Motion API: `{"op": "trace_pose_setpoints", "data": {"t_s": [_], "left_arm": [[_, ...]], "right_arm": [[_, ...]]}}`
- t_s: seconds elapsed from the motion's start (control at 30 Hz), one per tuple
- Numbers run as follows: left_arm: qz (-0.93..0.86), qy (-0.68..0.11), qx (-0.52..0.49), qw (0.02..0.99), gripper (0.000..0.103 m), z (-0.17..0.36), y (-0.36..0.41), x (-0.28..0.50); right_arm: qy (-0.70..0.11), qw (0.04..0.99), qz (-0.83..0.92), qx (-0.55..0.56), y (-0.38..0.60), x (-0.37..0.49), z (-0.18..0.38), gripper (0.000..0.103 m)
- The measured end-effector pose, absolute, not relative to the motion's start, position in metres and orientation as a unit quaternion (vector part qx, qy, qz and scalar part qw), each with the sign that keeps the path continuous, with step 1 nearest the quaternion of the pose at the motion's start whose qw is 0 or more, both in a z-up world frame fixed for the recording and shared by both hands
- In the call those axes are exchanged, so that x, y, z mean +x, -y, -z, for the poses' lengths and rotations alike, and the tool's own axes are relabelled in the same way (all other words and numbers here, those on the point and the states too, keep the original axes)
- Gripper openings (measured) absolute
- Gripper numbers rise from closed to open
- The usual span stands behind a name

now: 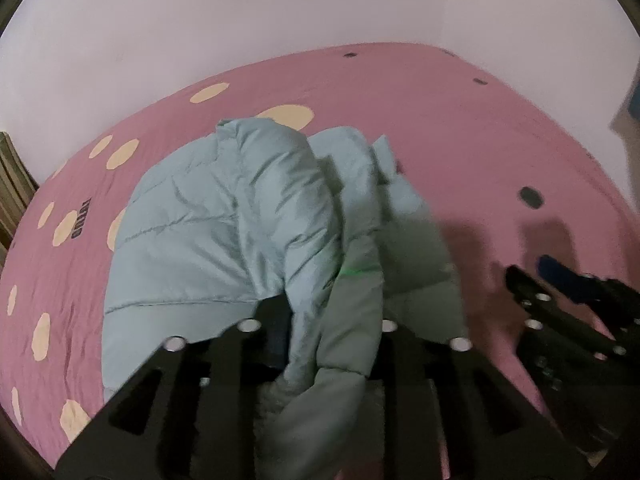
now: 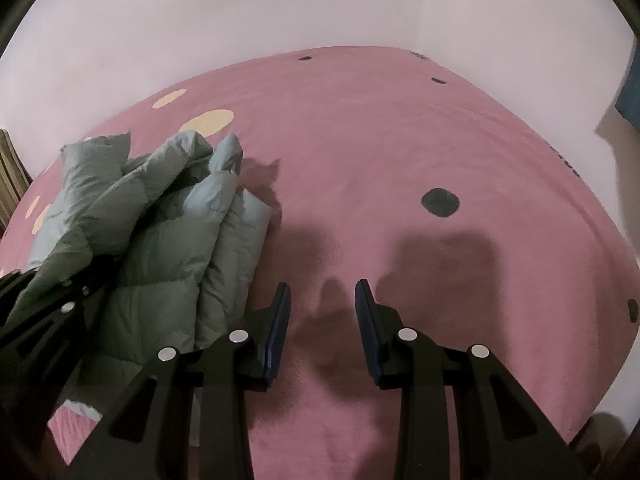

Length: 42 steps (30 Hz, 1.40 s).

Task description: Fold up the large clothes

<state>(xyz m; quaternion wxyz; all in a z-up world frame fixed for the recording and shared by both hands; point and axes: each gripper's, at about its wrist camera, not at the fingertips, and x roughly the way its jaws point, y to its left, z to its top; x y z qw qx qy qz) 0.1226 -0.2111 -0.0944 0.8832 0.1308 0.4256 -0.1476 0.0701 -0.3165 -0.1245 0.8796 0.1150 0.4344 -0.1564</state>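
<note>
the left gripper [image 1: 320, 344] is clenched on a bunched fold of the pale blue puffer jacket [image 1: 224, 232]; the cloth rises between its two black fingers and spills down over them toward the camera, so the pads themselves are hidden. in the right wrist view the same gripper [image 2: 48, 300] shows at the left edge with jacket cloth draped over it.

the right gripper [image 2: 322, 320] is released, its jaws standing well apart with bare sheet between them, and its blue-lined fingers [image 2: 280, 320] hold nothing. it hovers over the bed just beside the jacket's right side, apart from the cloth. from the left wrist view it [image 1: 560, 292] appears at the right edge, blurred, over the sheet.

the jacket [image 2: 160, 220] lies crumpled on the left half of the bed, nearer the near edge than the far one, with a quilted part heaped up and folded over itself and one flap standing up at its far side.

the bed sheet [image 2: 400, 140] is pink, with cream dots [image 1: 122, 154] toward its left side and dark dots [image 2: 440, 202] toward its right. a pale wall [image 2: 280, 8] runs behind the far edge and meets another at the far right corner.
</note>
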Motion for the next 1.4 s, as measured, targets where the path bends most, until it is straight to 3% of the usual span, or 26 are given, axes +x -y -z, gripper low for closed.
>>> {"op": "trace_pose_setpoints", "data": {"t_s": [0.1,0.37,0.7,0.73,0.77,0.83,1.2,1.23,1.27,1.37,1.4], "left_arm": [[0.171,-0.41,0.113,0.889,0.048,0.074,0.207,0.108],[0.155,-0.358,0.089,0.917,0.064,0.02,0.157,0.096],[-0.008,-0.379,0.032,0.925,0.065,0.038,0.026,0.164],[-0.011,-0.385,0.026,0.922,0.065,0.042,0.02,0.169],[-0.016,-0.394,0.018,0.919,0.065,0.05,0.012,0.176],[-0.022,-0.408,0.003,0.913,0.066,0.065,0.001,0.187],[0.004,-0.442,-0.024,0.896,0.066,0.106,0.0,0.198],[0.006,-0.443,-0.021,0.896,0.066,0.108,0.002,0.199],[0.009,-0.444,-0.017,0.896,0.066,0.109,0.004,0.2],[0.014,-0.445,-0.019,0.895,0.066,0.11,0.007,0.2],[0.017,-0.445,-0.021,0.895,0.066,0.108,0.008,0.199]], "right_arm": [[-0.433,0.88,0.159,0.113,0.32,0.073,0.122,0.034],[-0.424,0.886,0.152,0.112,0.311,0.071,0.104,0.034],[-0.406,0.904,0.109,0.083,0.26,0.109,0.068,0.034],[-0.405,0.904,0.105,0.083,0.257,0.112,0.066,0.039],[-0.404,0.906,0.1,0.084,0.25,0.119,0.064,0.055],[-0.394,0.91,0.097,0.083,0.239,0.127,0.061,0.068],[-0.449,0.887,0.09,0.066,0.218,0.18,0.091,0.068],[-0.452,0.885,0.09,0.069,0.219,0.182,0.094,0.062],[-0.457,0.883,0.086,0.073,0.22,0.183,0.097,0.041],[-0.467,0.878,0.062,0.081,0.219,0.184,0.102,0.016],[-0.462,0.882,0.059,0.073,0.218,0.182,0.101,0.014]]}}
